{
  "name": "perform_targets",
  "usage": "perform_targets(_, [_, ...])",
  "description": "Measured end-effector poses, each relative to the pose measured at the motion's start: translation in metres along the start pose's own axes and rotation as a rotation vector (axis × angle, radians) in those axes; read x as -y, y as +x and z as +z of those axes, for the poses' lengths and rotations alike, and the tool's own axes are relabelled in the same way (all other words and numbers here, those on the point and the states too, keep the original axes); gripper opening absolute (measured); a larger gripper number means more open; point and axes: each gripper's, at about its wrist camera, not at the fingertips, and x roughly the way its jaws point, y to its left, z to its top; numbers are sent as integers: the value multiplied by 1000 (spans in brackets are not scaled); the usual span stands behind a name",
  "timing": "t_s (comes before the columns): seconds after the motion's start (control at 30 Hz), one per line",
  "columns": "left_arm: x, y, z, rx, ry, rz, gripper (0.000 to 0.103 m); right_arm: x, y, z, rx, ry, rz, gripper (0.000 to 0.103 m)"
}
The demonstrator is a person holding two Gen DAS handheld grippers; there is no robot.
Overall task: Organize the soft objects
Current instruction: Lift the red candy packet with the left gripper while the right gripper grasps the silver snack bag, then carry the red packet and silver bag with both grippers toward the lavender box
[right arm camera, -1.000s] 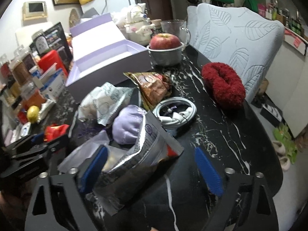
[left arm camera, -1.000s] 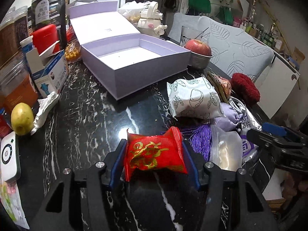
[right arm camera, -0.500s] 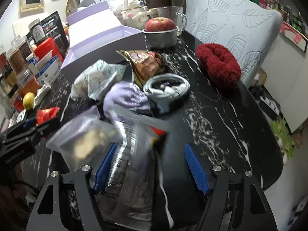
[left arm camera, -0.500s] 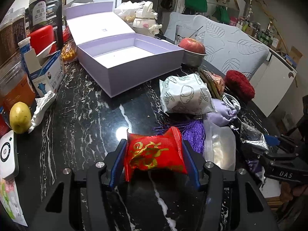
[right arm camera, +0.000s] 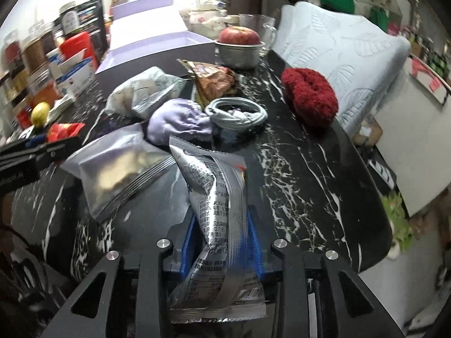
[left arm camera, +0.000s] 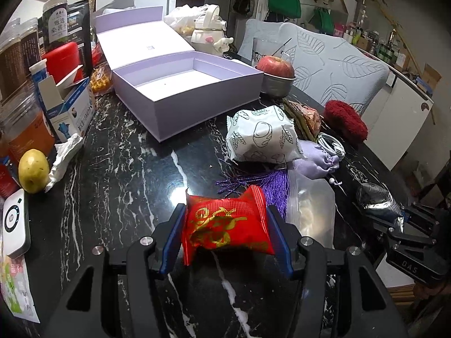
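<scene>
Left wrist: my left tool (left arm camera: pixel 227 232) is clamped on the red packet (left arm camera: pixel 225 225), blue pads squashing both its sides, held low over the black tabletop (left arm camera: pixel 126 169). The open purple box (left arm camera: pixel 191 90) sits ahead and a bit left, inside looks bare, lid flipped back. I judge the box is the drop spot, so I'd lift clear of the front wall, go forward, release low over the floor of the box

Right wrist: my right tool (right arm camera: pixel 222 246) is closed on the silver foil packet (right arm camera: pixel 217 205), pinched around its middle, packet twisted and standing up out of the jaws. The clear zip bag (right arm camera: pixel 112 174) and purple pouch (right arm camera: pixel 180 121) lie on the tabletop just ahead. Thin foil could slip, so I'd keep the squeeze steady, raise it over the pile, and let one arm go first so the tools don't meet at the box
</scene>
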Motion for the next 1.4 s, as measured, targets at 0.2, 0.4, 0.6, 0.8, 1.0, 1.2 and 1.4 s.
perform_targets(0.2, [2,-9,-3,11,0,7,56,3,-10,-5,25,11,74,29])
perform_targets(0.4, [5,-24,-5,35,4,8,56,-1,-26,-7,67,15,103,29])
perform_targets(0.6, [7,-46,-2,76,7,19,56,-4,-44,-4,103,17,153,29])
perform_targets(0.8, [6,-71,8,129,10,39,56,-11,-59,11,159,-17,184,29])
perform_targets(1.0, [3,-91,21,187,14,69,56,-19,-73,37,222,-57,237,29])
perform_targets(1.2, [-1,-104,37,234,16,69,56,-27,-81,61,258,-98,242,29])
perform_targets(1.4, [-3,-111,61,278,36,69,56,-34,-87,90,300,-138,252,29])
